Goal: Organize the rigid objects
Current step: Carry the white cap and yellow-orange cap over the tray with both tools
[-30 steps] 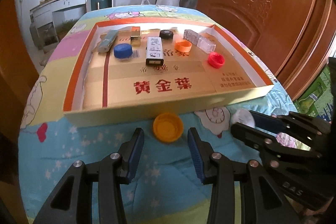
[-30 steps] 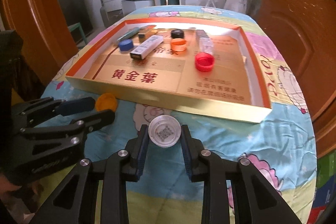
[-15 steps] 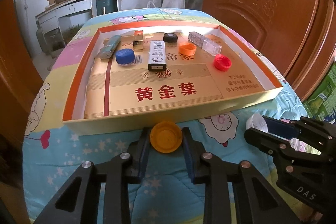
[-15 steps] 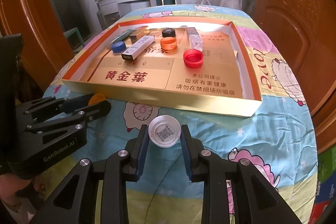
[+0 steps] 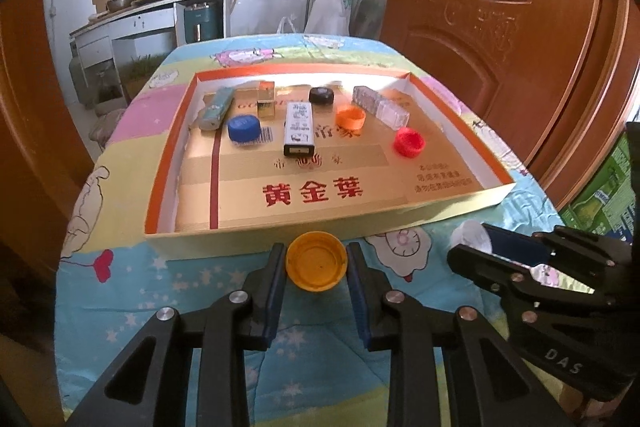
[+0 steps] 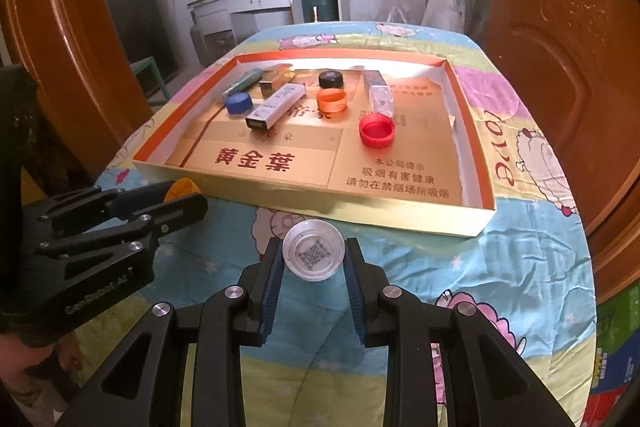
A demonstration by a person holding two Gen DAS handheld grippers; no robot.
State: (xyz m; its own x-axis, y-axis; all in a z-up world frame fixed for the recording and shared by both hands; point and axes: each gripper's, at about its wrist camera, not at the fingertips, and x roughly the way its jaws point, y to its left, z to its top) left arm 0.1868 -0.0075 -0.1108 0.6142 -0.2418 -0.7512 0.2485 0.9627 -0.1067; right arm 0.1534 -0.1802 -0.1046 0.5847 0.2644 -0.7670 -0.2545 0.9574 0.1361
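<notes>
Presently, both grippers hold one bottle cap each, just short of the near wall of the shallow cardboard tray [image 5: 460, 209], which reads as the collecting place for the loose items. The left gripper [image 5: 316, 261] is closed to a narrow gap on the yellow cap [image 5: 316, 261], its blue pads pressing the cap's rim on either side; the cap sits open side up, so the pads bear on its stiff wall, a sound hold for a small rigid piece. The right gripper [image 6: 313, 255] is likewise clamped on the clear cap [image 6: 313, 255], which shows a printed code inside. Whether either cap is lifted clear of the patterned cloth [image 5: 132, 291] covering the worktop cannot be told from these views. Inside the tray, toward its far end, lie a blue cap [image 5: 244, 127], an orange cap [image 5: 351, 117], a red cap [image 5: 409, 142], a black cap [image 5: 321, 95], a white-and-black box [image 5: 298, 129], a gold box [image 5: 266, 99], a grey-green lighter-shaped item [image 5: 216, 108] and a clear plastic case [image 5: 382, 107]. The near half of the tray floor is bare, so room for both caps appears ample. The chief obstacle is judged to be the tray's near wall, which stands directly ahead of both caps and must be cleared. The two grippers are near each other, side by side, and a careless swing could bring them together.
</notes>
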